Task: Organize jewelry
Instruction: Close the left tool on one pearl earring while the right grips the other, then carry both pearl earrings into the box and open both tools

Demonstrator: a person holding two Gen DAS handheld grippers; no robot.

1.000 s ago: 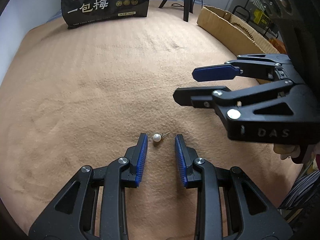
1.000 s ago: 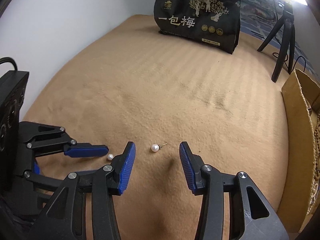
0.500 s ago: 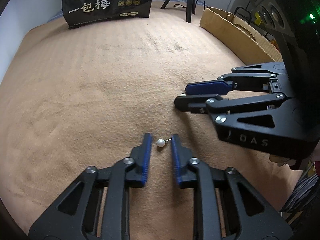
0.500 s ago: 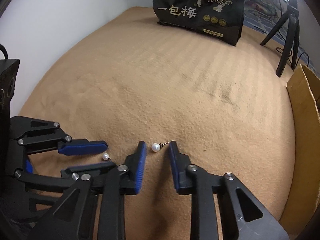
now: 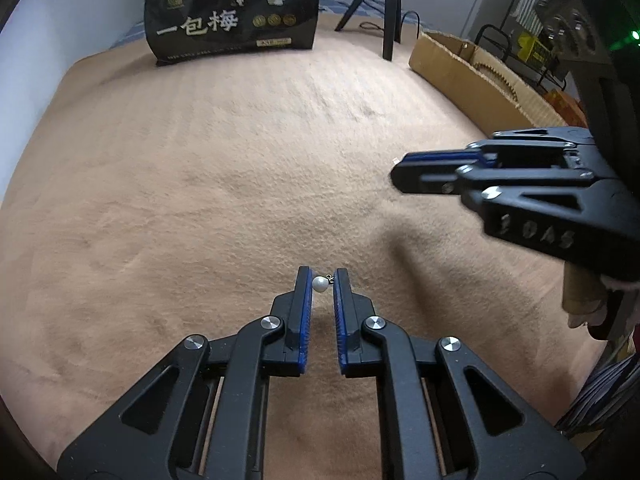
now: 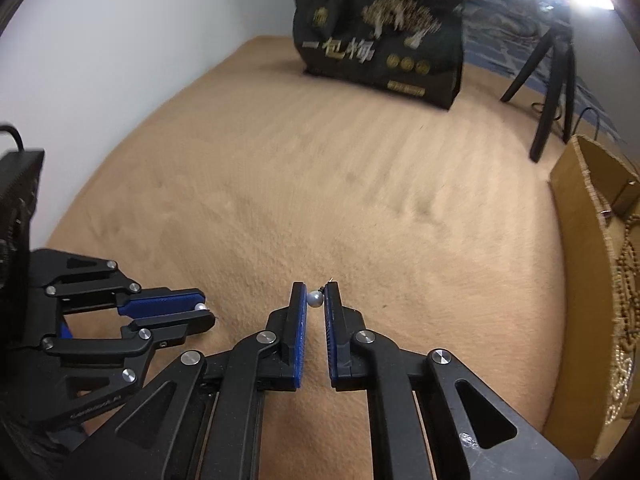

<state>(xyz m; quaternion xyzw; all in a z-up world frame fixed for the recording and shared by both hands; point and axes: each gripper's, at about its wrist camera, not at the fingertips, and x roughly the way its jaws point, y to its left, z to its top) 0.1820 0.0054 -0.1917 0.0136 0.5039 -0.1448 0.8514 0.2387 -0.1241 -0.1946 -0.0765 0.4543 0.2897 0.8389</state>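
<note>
My left gripper (image 5: 320,280) is shut on a pearl stud earring (image 5: 319,283), pinched at its blue fingertips above the tan blanket (image 5: 200,184). My right gripper (image 6: 316,296) is shut on a second pearl stud earring (image 6: 315,299) in the same way. In the left wrist view the right gripper (image 5: 404,176) is raised at the right. In the right wrist view the left gripper (image 6: 206,314) sits low at the left, with its pearl (image 6: 199,307) showing at the tips.
A cardboard box (image 6: 588,280) with bead necklaces (image 6: 626,300) inside lies along the right side; it also shows in the left wrist view (image 5: 472,76). A black snack bag (image 5: 232,8) and a black tripod (image 5: 388,4) stand at the far edge.
Both grippers closed from open onto their pearl earrings and lifted them off the blanket. The right gripper has risen and pulled away from the left.
</note>
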